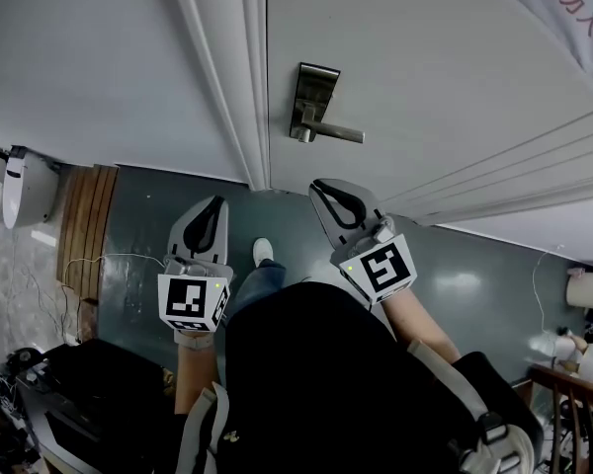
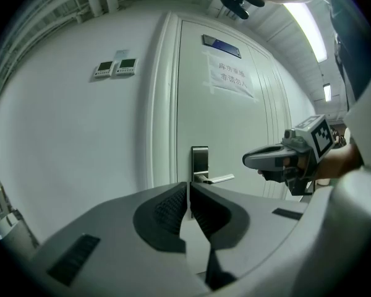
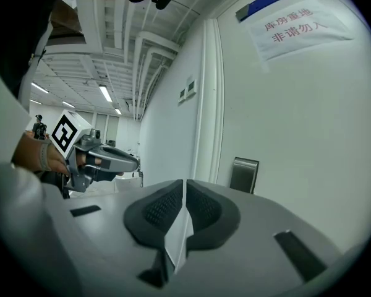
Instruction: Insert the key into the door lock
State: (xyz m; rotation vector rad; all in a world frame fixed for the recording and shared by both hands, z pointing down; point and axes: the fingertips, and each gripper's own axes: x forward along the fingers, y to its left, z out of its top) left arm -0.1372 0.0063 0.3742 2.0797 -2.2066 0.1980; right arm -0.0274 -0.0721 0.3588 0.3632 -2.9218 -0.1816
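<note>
We hold both grippers short of the door lock (image 1: 314, 104) on the white door (image 1: 425, 87). The left gripper (image 1: 215, 203) is below-left of the lock and the right gripper (image 1: 321, 188) directly below it, each with jaws pressed together.

a white paper notice (image 3: 295, 25) taped high on the door (image 3: 309, 122) reads, in red, "库房重地 非请勿入"; the blue plate (image 3: 263, 3) above it can't be read.

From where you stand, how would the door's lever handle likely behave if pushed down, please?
The lever handle looks like solid metal, so it is probably stiff and would pivot at its lock plate rather than bend. Its smooth, shiny finish suggests that pressure near the free end could slip off.
</note>
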